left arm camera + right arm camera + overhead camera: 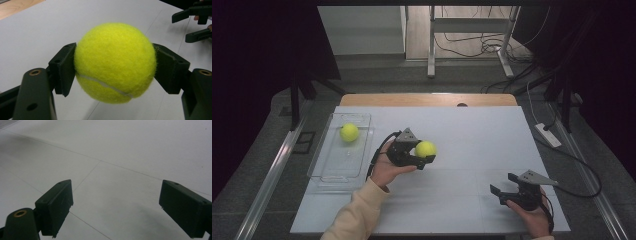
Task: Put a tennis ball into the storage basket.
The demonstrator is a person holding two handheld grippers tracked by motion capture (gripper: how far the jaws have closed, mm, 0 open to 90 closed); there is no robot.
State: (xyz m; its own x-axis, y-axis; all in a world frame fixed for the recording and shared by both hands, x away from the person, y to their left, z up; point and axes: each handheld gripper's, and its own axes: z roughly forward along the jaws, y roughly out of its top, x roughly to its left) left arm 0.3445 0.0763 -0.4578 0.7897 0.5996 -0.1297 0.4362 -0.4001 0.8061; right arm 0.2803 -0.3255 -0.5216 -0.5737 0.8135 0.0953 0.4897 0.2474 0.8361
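Left hand-held gripper raised off table, clamping tennis ball (jaws pointing right), right hand-held gripper low, agape.

White table, wooden strip at far edge, clear tray lying at its left side

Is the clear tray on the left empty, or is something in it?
Not empty: one tennis ball lies inside the clear tray, near its far end; the rest of the tray looks bare.

High overhead, two close jaw-level views
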